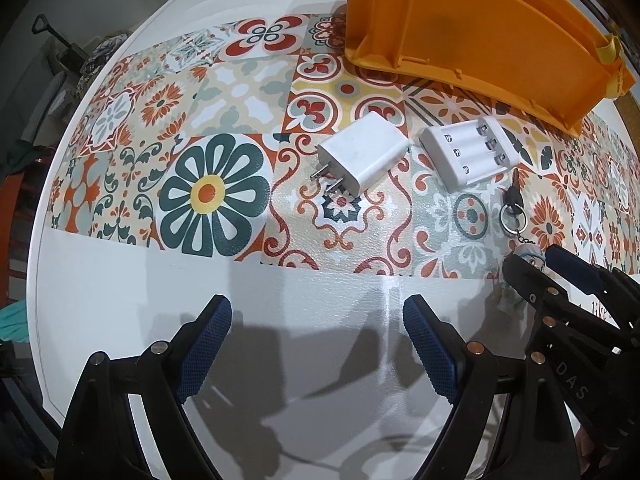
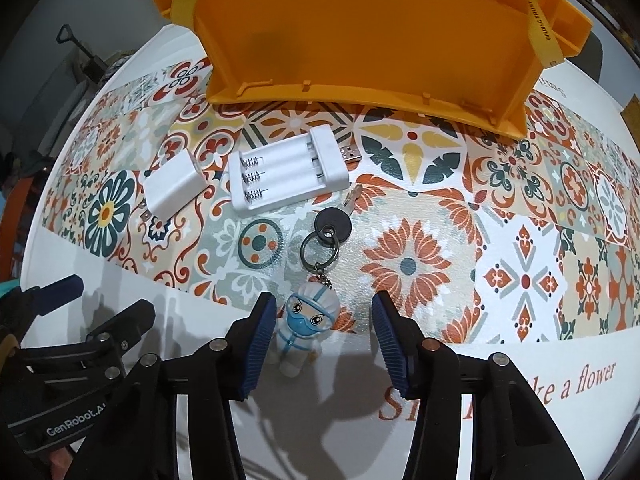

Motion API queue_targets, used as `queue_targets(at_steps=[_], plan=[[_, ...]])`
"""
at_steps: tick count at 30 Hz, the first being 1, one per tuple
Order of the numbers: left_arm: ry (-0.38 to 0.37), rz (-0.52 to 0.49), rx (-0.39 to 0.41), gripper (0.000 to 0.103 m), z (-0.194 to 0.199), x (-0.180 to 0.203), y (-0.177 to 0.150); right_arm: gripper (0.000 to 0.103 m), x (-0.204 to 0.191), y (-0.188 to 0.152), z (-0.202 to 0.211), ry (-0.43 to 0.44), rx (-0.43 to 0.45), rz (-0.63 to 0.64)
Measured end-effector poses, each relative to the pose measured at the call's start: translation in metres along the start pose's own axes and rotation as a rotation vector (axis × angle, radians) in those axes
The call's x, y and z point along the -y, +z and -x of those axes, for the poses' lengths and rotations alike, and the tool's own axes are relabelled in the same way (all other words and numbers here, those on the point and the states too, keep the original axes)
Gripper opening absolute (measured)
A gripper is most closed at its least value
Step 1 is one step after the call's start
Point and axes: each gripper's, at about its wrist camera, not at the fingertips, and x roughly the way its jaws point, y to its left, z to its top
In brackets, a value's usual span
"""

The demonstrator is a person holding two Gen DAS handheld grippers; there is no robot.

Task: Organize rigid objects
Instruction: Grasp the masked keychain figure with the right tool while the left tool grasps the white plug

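While the right gripper (image 2: 324, 340) hangs half-open around the figurine (image 2: 306, 328), its pads not yet touching, the keyring's key (image 2: 334, 222) lies toward the mat's middle. Hard, light and smooth, the figurine looks best pinched across the body; ring and key will likely dangle. The left gripper (image 1: 318, 344) stands wide and empty over the table's (image 1: 280, 300) near edge. Count: one key, one plug (image 1: 364, 152), one charger (image 2: 288, 176), one bin (image 2: 360, 40).

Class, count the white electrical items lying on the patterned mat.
2: a plug adapter on the left, and an empty battery charger just right of it, near the orange bin. None appear hidden.
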Motion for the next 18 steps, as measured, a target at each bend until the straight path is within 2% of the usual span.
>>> queue_targets(at_steps=[3,8,18], plan=[[0.002,-0.001,-0.002,0.088,-0.002,0.0,0.001,0.045,-0.001,0.001,-0.002,-0.005,0.0,0.006],[-0.002,-0.003,-0.002,0.088,-0.003,0.001,0.0,0.028,-0.003,0.001,-0.007,0.006,-0.003,0.013],[-0.047,0.022,-0.002,0.088,0.001,0.001,0.0,0.028,0.007,-0.004,0.002,0.021,0.008,-0.013]])
